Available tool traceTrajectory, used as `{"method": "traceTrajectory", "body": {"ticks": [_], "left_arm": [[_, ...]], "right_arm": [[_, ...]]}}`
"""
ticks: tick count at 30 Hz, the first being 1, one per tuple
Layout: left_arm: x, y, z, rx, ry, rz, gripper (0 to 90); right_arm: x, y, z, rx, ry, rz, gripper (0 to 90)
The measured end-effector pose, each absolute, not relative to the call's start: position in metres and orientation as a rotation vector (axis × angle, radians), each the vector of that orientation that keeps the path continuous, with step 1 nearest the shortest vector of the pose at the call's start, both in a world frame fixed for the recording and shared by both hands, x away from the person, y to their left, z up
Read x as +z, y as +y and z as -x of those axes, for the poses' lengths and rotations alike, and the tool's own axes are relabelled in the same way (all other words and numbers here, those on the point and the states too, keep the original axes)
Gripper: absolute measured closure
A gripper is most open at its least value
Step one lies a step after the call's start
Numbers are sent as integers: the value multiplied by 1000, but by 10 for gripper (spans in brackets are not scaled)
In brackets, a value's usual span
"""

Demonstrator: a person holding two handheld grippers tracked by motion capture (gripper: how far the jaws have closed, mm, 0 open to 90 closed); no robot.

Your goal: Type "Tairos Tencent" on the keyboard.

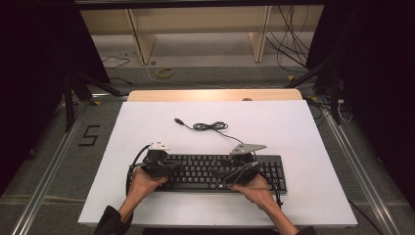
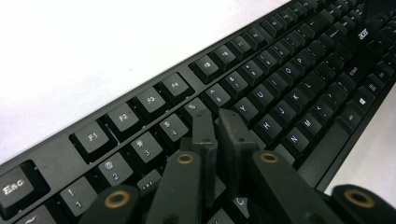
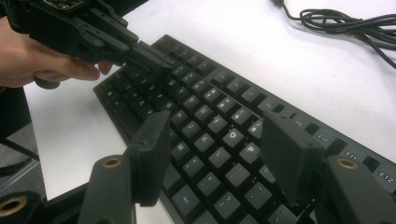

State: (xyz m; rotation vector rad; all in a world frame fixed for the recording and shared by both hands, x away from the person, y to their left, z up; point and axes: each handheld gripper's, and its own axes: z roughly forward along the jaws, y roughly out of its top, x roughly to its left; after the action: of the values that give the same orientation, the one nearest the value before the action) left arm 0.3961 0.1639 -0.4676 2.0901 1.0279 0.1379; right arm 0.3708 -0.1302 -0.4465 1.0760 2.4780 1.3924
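We have the black keyboard (image 1: pixel 220 172) lying flat near the front edge of the white table (image 1: pixel 147 122), its cable (image 1: pixel 210 126) trailing loose behind it with the USB plug unconnected. Our left gripper (image 2: pixel 217 122) hangs over the left half of the keys with its jaws drawn nearly together and nothing between them, the tips low over the number and upper letter rows; we cannot tell whether they actually touch a key. Our right gripper (image 3: pixel 219 154) hovers over the right half with its jaws wide apart, holding nothing, above the letters around O, P and L. We judge the work to be key pressing, just getting under way: both tools are in position, and nearly everything is left.
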Motion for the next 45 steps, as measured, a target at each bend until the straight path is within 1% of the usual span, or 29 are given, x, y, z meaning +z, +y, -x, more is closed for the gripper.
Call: {"method": "traceTrajectory", "body": {"ticks": [7, 11, 22, 33, 37, 45], "left_arm": [[-469, 161, -399, 129, 1026, -2108, 887], [-471, 158, -401, 134, 1023, -2127, 889], [-474, 156, -402, 135, 1039, -2157, 891], [-469, 157, -400, 142, 1043, -2116, 889], [-462, 161, -398, 124, 1037, -2080, 841], [-458, 163, -397, 75, 1027, -2042, 697]], "right_arm": [[-447, -132, -369, 1407, 2461, -1063, 395], [-447, -132, -368, 1411, 2459, -1059, 380], [-446, -133, -367, 1415, 2458, -1060, 375], [-446, -134, -366, 1416, 2456, -1058, 377], [-445, -134, -367, 1418, 2453, -1062, 377], [-446, -133, -367, 1413, 2454, -1066, 376]]}}
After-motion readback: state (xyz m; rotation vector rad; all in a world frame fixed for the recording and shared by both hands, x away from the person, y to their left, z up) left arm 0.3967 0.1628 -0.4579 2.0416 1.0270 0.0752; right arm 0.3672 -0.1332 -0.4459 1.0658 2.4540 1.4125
